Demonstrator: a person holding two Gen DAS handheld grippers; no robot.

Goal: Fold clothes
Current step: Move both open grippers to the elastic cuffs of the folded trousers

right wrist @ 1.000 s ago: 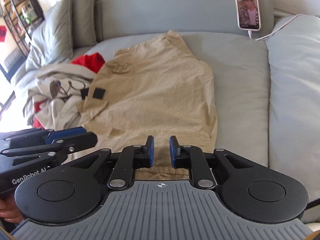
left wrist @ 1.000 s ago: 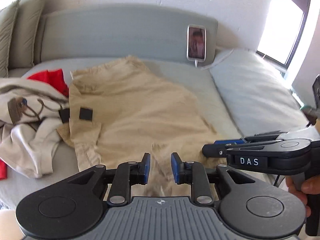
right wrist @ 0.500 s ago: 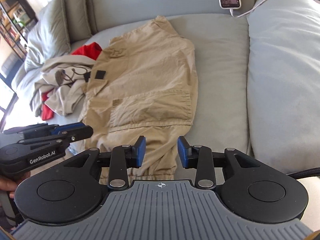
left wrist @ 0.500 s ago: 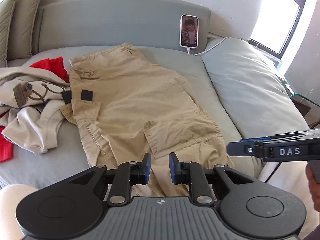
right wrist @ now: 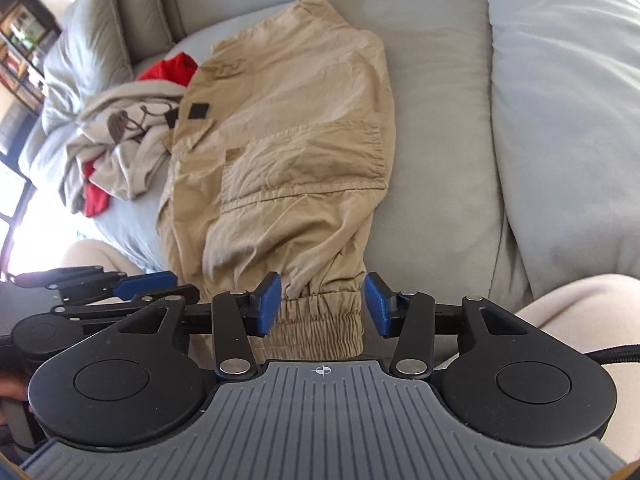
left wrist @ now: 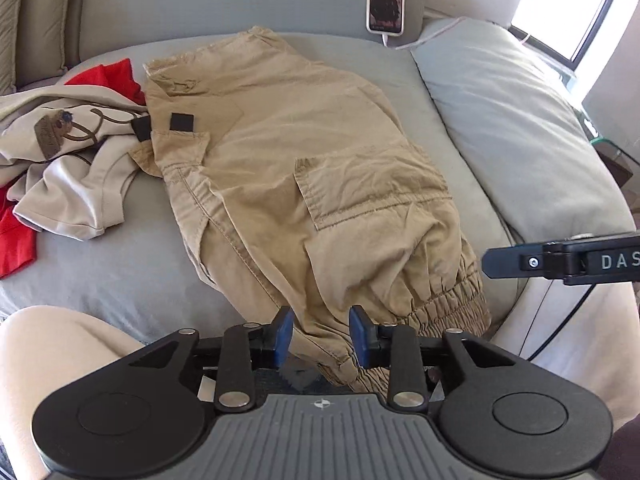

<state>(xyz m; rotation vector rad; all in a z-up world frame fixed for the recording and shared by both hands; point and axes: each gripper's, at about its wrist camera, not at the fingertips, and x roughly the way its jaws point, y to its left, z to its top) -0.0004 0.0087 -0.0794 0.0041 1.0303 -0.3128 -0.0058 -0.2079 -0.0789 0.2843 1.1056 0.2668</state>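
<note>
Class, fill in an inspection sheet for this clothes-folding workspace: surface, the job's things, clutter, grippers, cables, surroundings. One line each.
Surface: grey sofa seat, large grey cushion at its right.
Job's things: khaki cargo trousers spread flat, elastic cuffs at the near edge.
Clutter: beige printed garment bunched over a red garment, left of the trousers.
Grippers: left gripper open, over the near trouser hem; right gripper open, astride the cuffs, holding nothing.
Cables: white charging cable from the phone; black cable at the right gripper.
Surroundings: bright window, olive pillows, shelving.
</note>
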